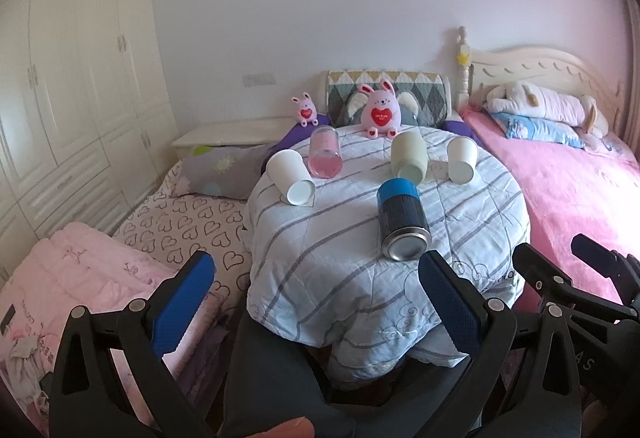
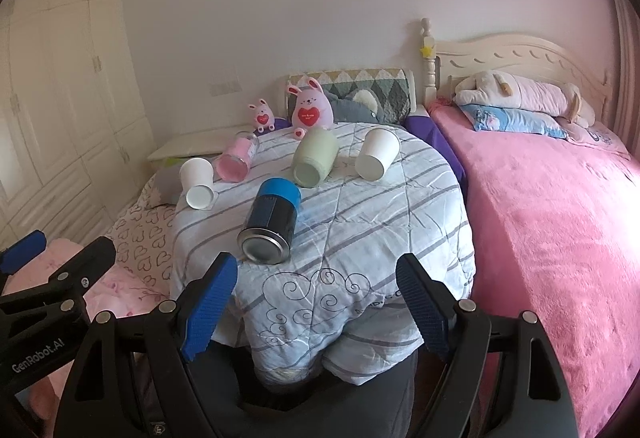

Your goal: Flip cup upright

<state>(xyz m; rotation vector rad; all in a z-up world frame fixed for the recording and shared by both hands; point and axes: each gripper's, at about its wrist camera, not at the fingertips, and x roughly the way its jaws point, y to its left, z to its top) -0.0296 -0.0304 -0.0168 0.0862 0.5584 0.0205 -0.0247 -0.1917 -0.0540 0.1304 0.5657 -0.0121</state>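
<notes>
Several cups lie on their sides on a striped quilt (image 1: 340, 238) (image 2: 360, 222). A blue-topped dark metal cup (image 1: 402, 224) (image 2: 272, 226) lies nearest. Behind it lie a white paper cup (image 1: 290, 176) (image 2: 197, 183) at the left, a pink glass cup (image 1: 325, 152) (image 2: 236, 157), a pale green cup (image 1: 409, 157) (image 2: 314, 157) and a second white paper cup (image 1: 462, 159) (image 2: 377, 153) at the right. My left gripper (image 1: 316, 270) is open and empty before the quilt's near edge. My right gripper (image 2: 320, 276) is open and empty there too.
Two pink plush rabbits (image 1: 380, 110) (image 1: 305, 109) sit behind the cups. A pink bed (image 2: 560, 218) with a plush dog lies to the right. A heart-print sheet (image 1: 192, 222) and a pink blanket (image 1: 80, 270) lie to the left, with wardrobes (image 1: 72, 78) beyond.
</notes>
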